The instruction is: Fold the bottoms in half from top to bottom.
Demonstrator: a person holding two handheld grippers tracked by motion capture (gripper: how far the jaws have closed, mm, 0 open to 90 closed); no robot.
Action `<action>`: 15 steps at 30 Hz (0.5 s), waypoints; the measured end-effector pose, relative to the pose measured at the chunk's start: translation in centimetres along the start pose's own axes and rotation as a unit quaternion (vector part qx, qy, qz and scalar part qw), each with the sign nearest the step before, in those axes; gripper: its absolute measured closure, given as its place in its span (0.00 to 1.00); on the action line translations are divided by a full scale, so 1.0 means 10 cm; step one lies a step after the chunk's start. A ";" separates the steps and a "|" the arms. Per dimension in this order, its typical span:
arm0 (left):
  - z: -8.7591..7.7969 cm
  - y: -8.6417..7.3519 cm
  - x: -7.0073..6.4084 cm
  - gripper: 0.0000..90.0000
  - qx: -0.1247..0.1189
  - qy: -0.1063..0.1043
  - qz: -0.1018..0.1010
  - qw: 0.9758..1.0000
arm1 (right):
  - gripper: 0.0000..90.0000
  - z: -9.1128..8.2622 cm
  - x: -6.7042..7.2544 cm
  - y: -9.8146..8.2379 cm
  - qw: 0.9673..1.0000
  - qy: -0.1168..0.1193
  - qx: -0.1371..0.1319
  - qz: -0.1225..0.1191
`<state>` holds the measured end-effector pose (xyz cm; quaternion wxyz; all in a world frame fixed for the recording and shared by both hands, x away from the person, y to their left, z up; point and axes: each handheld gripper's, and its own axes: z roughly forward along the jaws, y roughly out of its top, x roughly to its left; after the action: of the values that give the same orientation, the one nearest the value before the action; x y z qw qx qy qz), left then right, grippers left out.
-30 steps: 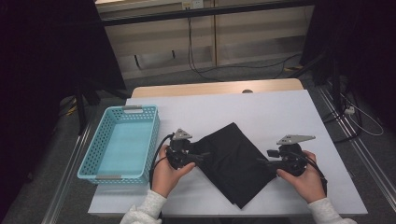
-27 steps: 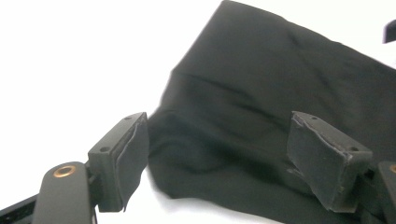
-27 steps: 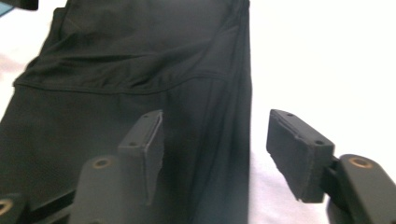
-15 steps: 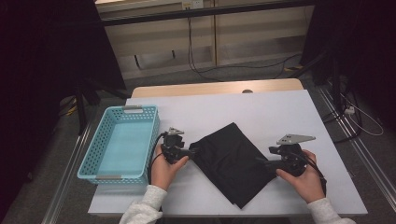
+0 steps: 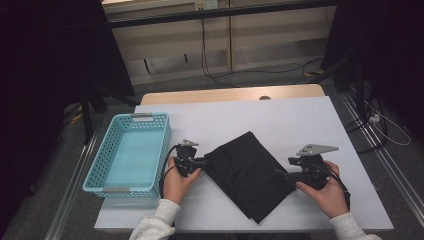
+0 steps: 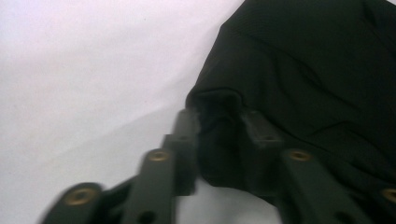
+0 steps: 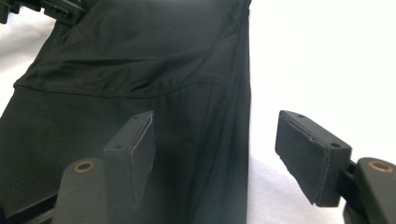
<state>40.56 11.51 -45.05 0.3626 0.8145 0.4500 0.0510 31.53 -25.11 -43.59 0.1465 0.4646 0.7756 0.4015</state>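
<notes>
Near edge, high view: both forearms come in from the bottom, light sleeves [image 5: 150, 231] visible.

Left gripper [image 5: 202, 161] sits at the left corner of the black cloth [image 5: 247, 175]. Its jaws have just been closing, and in the left gripper view [image 6: 219, 123] they are pinched on a bunched fold of that corner: cloth [image 6: 308, 74] puckers up between the two pads. So: holding the cloth corner.

Right gripper [image 5: 282, 173] is at the opposite (right) corner of the cloth. In the right gripper view [image 7: 215, 149] its jaws stand wide apart; left pad [image 7: 133, 149] rests over the fabric [image 7: 140, 56], right pad [image 7: 310, 154] over bare table. The cloth edge runs between them but neither pad presses it. Not gripping. The left gripper shows far off at the top left corner of that view [image 7: 56, 9].

Cloth lies flat on the white table [image 5: 300, 120], roughly diamond-shaped, centred between the two hands, one point toward the near edge. A seam line crosses it (clear in the right gripper view).

Left of the cloth, well apart from it: light blue mesh basket [image 5: 100, 165], long side running away from the person.

Beyond the table: floor with loose cables [image 5: 260, 75].
</notes>
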 end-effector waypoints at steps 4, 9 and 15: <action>0.02 0.02 0.00 0.90 0.001 -0.004 -0.009 1.000 | 0.32 0.00 0.00 -0.01 1.000 0.000 0.003 -0.001; 0.01 0.07 0.04 0.94 0.003 -0.011 -0.025 1.000 | 0.31 -0.01 0.00 -0.01 1.000 -0.001 0.000 -0.002; -0.03 0.26 0.07 0.95 0.005 -0.004 -0.017 1.000 | 0.29 -0.02 -0.01 -0.02 1.000 -0.004 -0.006 0.003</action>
<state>42.71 11.32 -43.34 0.3614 0.8088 0.4623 0.0394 31.38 -25.33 -43.60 0.1511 0.4678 0.7712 0.4045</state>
